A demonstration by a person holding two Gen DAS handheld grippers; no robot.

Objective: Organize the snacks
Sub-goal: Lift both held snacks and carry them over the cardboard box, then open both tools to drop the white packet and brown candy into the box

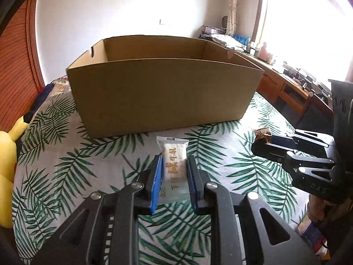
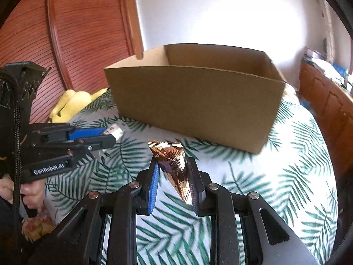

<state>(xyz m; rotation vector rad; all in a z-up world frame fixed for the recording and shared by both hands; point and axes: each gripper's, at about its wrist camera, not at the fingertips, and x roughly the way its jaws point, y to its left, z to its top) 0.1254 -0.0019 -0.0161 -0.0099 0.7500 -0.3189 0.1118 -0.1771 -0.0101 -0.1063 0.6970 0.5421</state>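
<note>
Holding white pack (image 1: 174, 165) in L gripper (image 1: 173, 176), brown wrapper (image 2: 174, 165) in R gripper (image 2: 173, 178), both clamped above bedspread (image 1: 77, 176) w/ box (image 1: 163, 92) ahead; prob carrying stage, next needing lift over rim.

Daylight from the window (image 1: 308, 22) blows out the wall (image 1: 110, 11); fisheye edges curve and darken.

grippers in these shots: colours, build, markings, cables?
Both are black linkage frames with silver pivot pins and ribbed blue finger pads. The left gripper carries white "GenRobot.AI" lettering and a braided black cable. The right gripper shows faint "DAS" lettering. Bare hands, no sleeves visible.
</note>
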